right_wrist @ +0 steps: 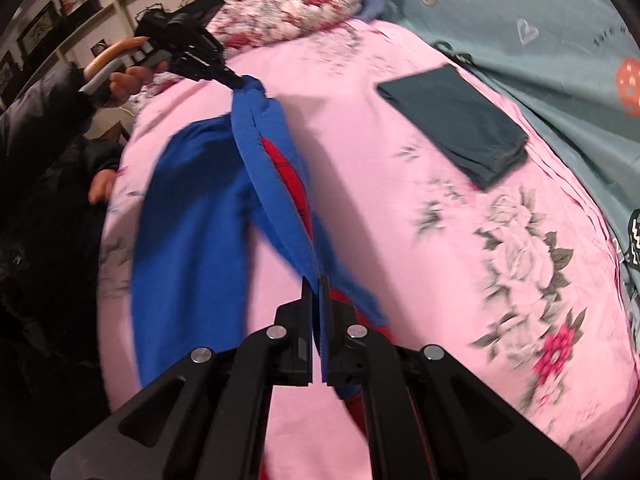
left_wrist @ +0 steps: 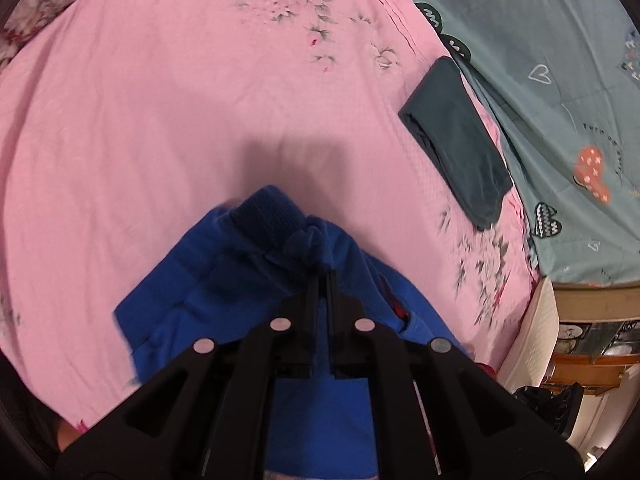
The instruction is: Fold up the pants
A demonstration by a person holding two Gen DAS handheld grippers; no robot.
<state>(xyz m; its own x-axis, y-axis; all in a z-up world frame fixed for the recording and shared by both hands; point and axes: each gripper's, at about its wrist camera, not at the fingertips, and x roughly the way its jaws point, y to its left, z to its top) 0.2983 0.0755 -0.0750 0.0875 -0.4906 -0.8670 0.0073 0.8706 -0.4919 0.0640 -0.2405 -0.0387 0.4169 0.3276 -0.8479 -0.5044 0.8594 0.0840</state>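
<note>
Blue pants (right_wrist: 192, 216) held up over the pink floral bedsheet (right_wrist: 400, 240), stretched between both tools. Left gripper (left_wrist: 323, 280) clamped tight on bunched blue cloth just beside the ribbed cuff (left_wrist: 264, 216); jaws nearly touching, fabric pinched between. Right gripper (right_wrist: 316, 284) likewise closed on a folded blue edge, a thin strip of cloth caught in the narrow slit. Seen from the right wrist: left gripper far off at upper left, gripped by the person's hand (right_wrist: 128, 76), with the garment running from it as a taut ridge down to the near jaws. Red printed patch (right_wrist: 288, 172) showing inside the fold, possibly a web pattern, though blur makes that hard to confirm. One leg hanging loose to the left, drooping toward the bed.

Already-folded dark teal garment (right_wrist: 456, 128) lying flat at the far right of the sheet, well apart from the blue pair; grey-green quilt with hearts (right_wrist: 540, 40) beyond it, floral pillow (right_wrist: 288, 12) at the far end.

Step in hand, by the look of it: carrying the lifted pair to lay it out or double it lengthwise. Next move likely calls for lowering both ends together, keeping tension even so the legs land aligned, then releasing only once the cloth lies flat.
</note>
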